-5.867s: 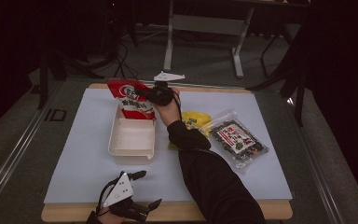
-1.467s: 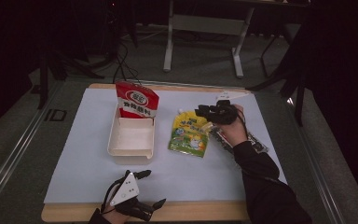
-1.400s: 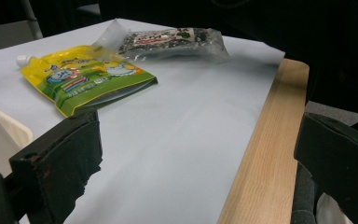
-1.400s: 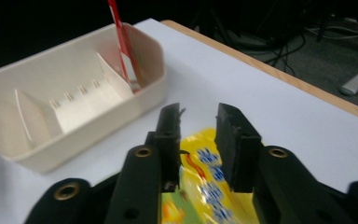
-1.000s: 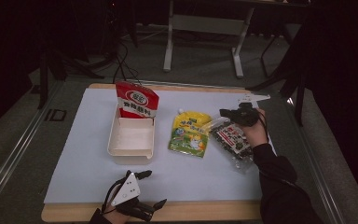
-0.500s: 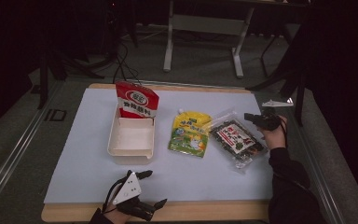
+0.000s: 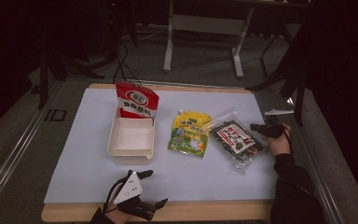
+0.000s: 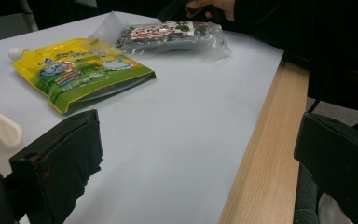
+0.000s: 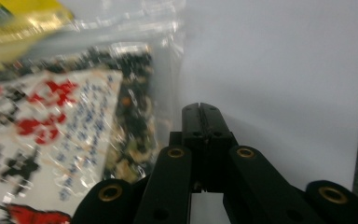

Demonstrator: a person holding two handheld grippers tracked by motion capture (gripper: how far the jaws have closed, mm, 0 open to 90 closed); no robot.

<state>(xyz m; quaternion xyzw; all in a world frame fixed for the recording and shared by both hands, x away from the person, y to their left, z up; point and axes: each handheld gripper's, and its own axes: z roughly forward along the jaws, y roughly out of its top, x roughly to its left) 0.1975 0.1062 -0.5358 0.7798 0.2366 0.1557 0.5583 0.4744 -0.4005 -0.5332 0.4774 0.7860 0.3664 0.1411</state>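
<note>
A pale sheet [image 7: 88, 154] is covering the wooden table in a dark room. On it the clear snack bag [image 7: 235, 140], with its dark contents and red-and-white label, is lying flat toward the right edge, just beside a yellow-green spout pouch [image 7: 191, 133]. The right gripper [image 7: 258, 127] is sitting at the bag's right edge; in the right gripper view its jaws are pressing together with nothing between them, and the bag is lying just beside their closed tips. The left gripper [image 7: 151, 186] is resting at the near edge, jaws spread wide and empty, well apart from the bag.
</note>
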